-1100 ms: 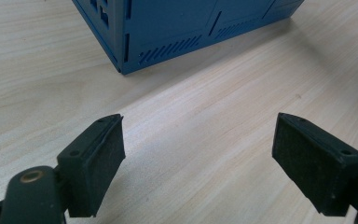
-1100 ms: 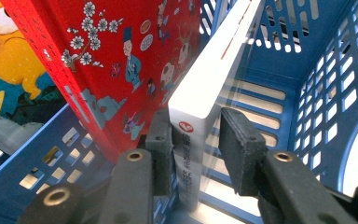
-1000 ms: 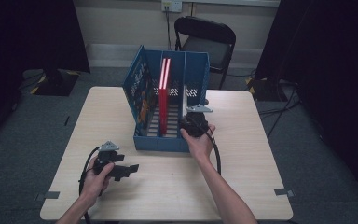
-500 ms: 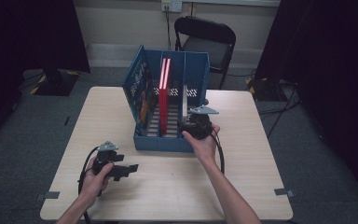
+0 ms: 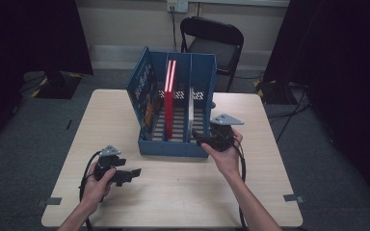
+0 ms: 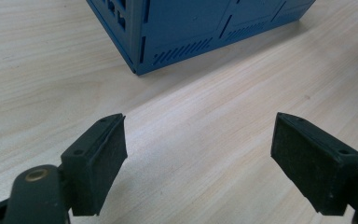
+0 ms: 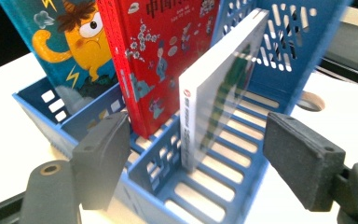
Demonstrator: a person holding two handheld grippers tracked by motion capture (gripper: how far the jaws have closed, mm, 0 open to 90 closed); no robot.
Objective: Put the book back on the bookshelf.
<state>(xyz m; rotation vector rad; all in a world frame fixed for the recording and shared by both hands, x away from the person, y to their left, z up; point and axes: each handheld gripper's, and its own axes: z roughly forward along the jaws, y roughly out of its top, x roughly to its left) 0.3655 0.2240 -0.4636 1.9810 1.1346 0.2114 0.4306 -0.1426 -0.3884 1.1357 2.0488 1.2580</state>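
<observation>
In the high view the blue file rack hides most of what stands in it: the white book shows as a thin pale edge in the right compartment, and the red book as a narrow red strip in the middle one, its top washed out by glare. The illustrated book in the left compartment reads there as little more than colour on the rack's side wall. In the right gripper view all 3 books are cut off at the top edge, and the white book's cover is blurred, so its print cannot be read. In the left gripper view the rack is cut to 1 lower corner.

The right hand reaches in from below, forearm angled up toward the rack's front right corner, wrist level. The right gripper sits just at that corner, pointing into the rack. Its jaws have just been opening and stand spread wide; the white book stands upright between them, leaning slightly against the divider, with neither pad touching it.

The left hand rests low on the wooden table, well apart from the rack. The left gripper points across the bare tabletop, jaws spread wide with nothing between them.
</observation>
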